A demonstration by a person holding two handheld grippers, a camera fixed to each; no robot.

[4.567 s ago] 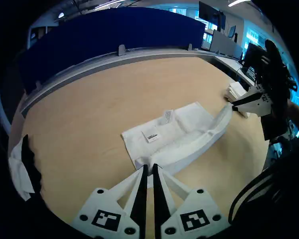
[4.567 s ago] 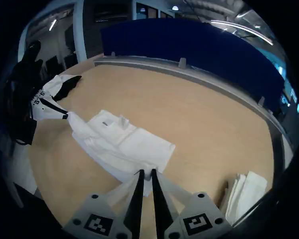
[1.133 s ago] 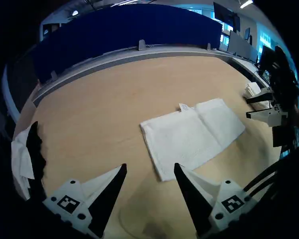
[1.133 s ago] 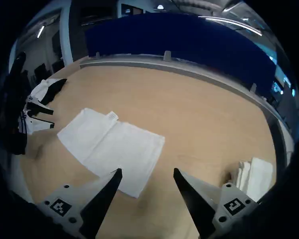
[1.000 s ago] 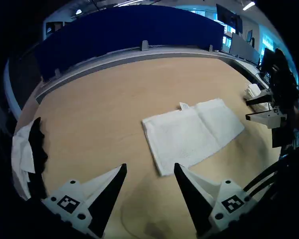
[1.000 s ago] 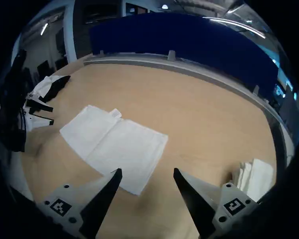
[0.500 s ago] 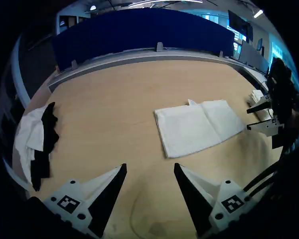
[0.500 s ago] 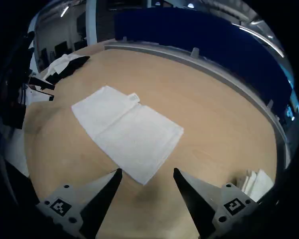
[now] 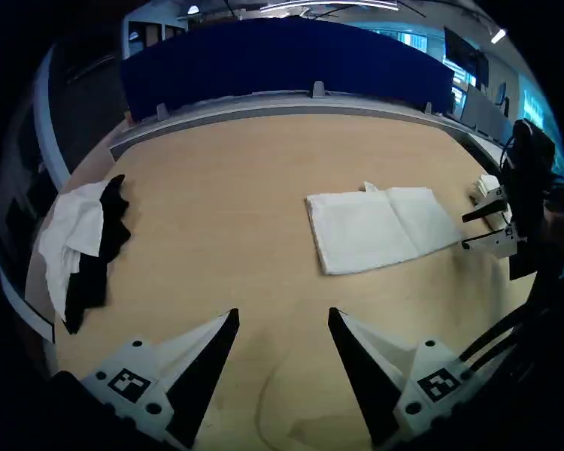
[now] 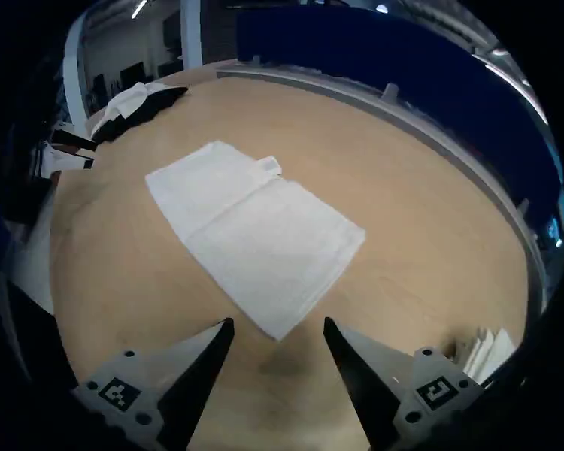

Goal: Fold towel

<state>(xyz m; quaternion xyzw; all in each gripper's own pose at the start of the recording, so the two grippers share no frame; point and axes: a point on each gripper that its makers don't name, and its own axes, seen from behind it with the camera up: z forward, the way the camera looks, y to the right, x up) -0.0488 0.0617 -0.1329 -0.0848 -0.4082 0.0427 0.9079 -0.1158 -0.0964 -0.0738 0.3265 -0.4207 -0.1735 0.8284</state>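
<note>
Towel (image 10: 252,225) flat on tabletop (image 9: 229,188): soft, light, limp, likely sags when lifted. Best pinched at near-edge corners. Left tongs (image 9: 282,312), right tongs (image 10: 277,322) both spread wide, holding nothing.

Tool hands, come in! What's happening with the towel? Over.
Left tool open, right tool open. Towel flat on table, not held. Clothes pile well aside, nothing on towel.

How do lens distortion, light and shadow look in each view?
Left gripper view: the fisheye bows the blue divider and the table edge; light is even, the towel sharp. Right gripper view: a soft shadow lies on the table between the fingers of the right gripper; no glare.
</note>
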